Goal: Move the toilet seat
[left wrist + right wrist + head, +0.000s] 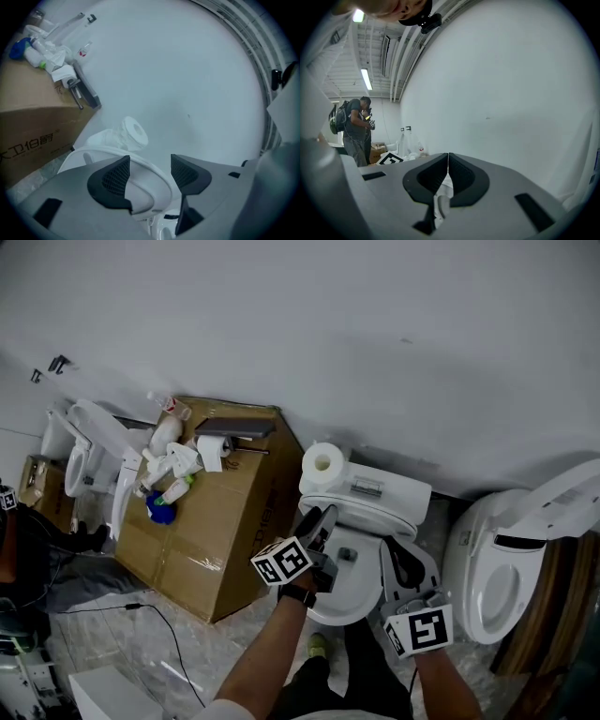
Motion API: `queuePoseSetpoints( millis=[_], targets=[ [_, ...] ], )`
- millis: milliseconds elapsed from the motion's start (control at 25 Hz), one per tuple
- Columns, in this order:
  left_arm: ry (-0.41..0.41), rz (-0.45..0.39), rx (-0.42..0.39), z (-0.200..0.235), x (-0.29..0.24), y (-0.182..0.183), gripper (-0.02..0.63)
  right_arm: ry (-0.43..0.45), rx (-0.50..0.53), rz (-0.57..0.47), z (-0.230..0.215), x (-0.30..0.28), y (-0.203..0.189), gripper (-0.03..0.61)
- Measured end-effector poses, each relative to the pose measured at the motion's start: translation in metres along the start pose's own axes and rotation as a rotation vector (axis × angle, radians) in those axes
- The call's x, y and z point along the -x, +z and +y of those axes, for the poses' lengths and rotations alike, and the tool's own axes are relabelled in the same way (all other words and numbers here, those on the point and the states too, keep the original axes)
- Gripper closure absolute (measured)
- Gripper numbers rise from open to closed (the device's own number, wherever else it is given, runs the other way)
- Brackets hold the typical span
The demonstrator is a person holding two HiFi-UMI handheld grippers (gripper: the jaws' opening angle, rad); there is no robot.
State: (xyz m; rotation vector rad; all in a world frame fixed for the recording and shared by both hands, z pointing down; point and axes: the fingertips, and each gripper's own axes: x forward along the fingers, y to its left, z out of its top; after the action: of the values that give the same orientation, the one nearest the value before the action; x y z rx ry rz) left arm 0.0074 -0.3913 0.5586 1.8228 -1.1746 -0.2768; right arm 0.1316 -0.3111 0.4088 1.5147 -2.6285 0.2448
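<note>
Above the bowl's front edge, my left gripper (149, 161) has its jaws wide around the toilet seat (143, 186), not gripping, probably ready to lift it. My right gripper (448, 161) idles, jaws closed and empty.

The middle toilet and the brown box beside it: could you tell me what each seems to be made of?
Toilet: smooth, glossy white with soft highlights, probably glazed ceramic. Box: matte brown cardboard, with a printed side and shiny tape along a seam.
</note>
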Motion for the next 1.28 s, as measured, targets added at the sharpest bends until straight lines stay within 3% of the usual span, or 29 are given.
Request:
queuePoseSetpoints(
  millis=[240,480,680,960,1280],
  targets=[
    [-0.12,0.051,-0.146,-0.062,0.042,0.005,0.378,-0.032,-0.011,-0.011,0.015,0.02,0.015,0.561],
    [-0.18,0.059,-0.287,-0.114,0.095,0.016,0.519,-0.072,-0.023,-0.023,0.043,0.048,0.032,0.561],
    [-0.217,0.052,-0.389,-0.156,0.147,0.02,0.586,-0.087,0.002,-0.042,0.075,0.078,0.056,0.561],
    [-0.289,0.009,-0.579,-0.216,0.231,0.03,0.604,-0.093,0.044,-0.094,0.129,0.115,0.088,0.561],
    [-0.384,0.001,-0.714,-0.279,0.319,0.02,0.603,-0.115,0.074,-0.124,0.183,0.165,0.118,0.561]
  ],
)
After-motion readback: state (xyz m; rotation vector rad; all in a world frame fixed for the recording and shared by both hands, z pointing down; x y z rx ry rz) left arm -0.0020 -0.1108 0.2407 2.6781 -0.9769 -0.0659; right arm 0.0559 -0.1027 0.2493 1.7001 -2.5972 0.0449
